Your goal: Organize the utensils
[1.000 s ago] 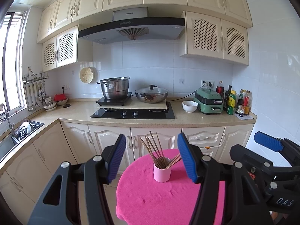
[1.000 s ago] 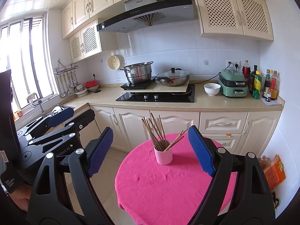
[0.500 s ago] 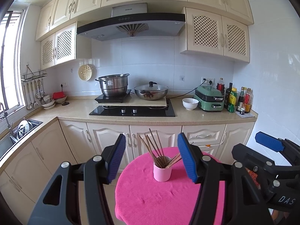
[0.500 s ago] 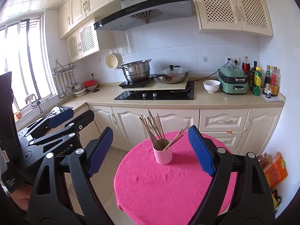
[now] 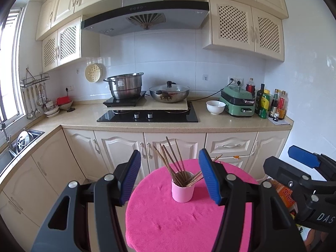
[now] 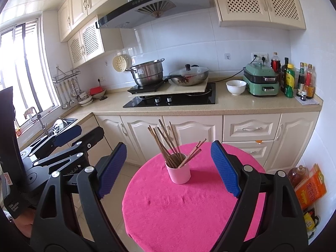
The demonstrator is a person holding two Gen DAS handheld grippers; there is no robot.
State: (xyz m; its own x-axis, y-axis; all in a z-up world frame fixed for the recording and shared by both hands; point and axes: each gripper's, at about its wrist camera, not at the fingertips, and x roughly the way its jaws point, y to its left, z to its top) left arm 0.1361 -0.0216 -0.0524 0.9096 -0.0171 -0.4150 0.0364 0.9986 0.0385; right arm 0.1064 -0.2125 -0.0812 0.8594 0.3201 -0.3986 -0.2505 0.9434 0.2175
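A pink cup [image 5: 182, 190] [image 6: 178, 172] stands upright on a round table under a pink cloth [image 5: 189, 220] [image 6: 189, 210]. Several brown chopsticks [image 5: 172, 161] [image 6: 166, 142] stick out of it, some leaning left, a few leaning right. My left gripper [image 5: 170, 178] hovers short of the cup, open, with nothing between its blue pads. My right gripper [image 6: 169, 167] is open and empty too, and the cup shows between its fingers farther on. Each gripper appears at the edge of the other's view.
Behind the table runs a counter [image 5: 210, 124] with a hob, a steel pot [image 5: 125, 86], a wok [image 5: 169, 93], a white bowl [image 5: 215, 107], a green cooker [image 5: 238, 103] and bottles. A sink [image 5: 19, 140] sits left. Bags and an oil bottle [image 6: 296, 174] stand on the floor at right.
Both grippers moved forward and down toward the table; the cup and chopsticks look nearer and larger. Both stayed open.
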